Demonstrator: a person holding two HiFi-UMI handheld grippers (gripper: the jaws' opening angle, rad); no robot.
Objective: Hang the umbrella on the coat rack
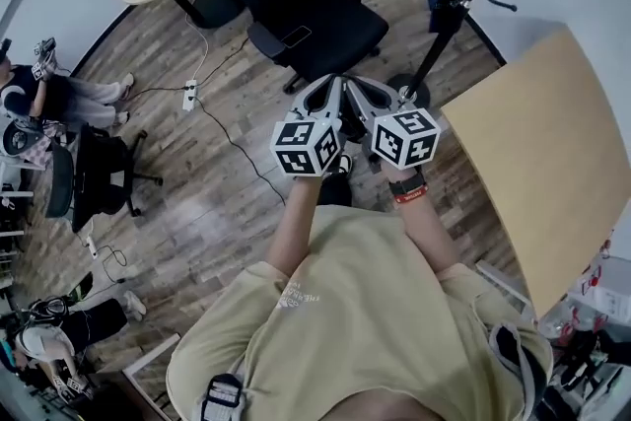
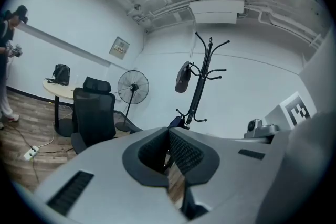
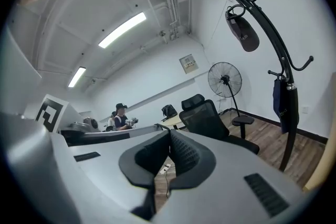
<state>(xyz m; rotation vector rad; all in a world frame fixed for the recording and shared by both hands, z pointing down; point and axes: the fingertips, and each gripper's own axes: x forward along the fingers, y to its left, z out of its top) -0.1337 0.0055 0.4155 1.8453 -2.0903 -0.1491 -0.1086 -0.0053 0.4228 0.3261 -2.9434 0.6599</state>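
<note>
umbrella (image 3: 282,107) hanging from a lower hook of the coat rack (image 2: 200,81). left gripper (image 2: 169,131) closed, jaws pressed together on nothing. right gripper (image 3: 169,134) closed and empty too. held side by side out front. office chair (image 1: 296,5) just beyond, fan (image 3: 224,80) further back.

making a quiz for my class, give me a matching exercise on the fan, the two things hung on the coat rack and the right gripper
Things:
1 fan
2 dark bundle
3 blue bundle
4 right gripper

Places or states:
a hangs low on the rack
b shut, empty
c stands on the floor
d hangs near the rack's top

Pairs: 1-c; 2-d; 3-a; 4-b
</note>
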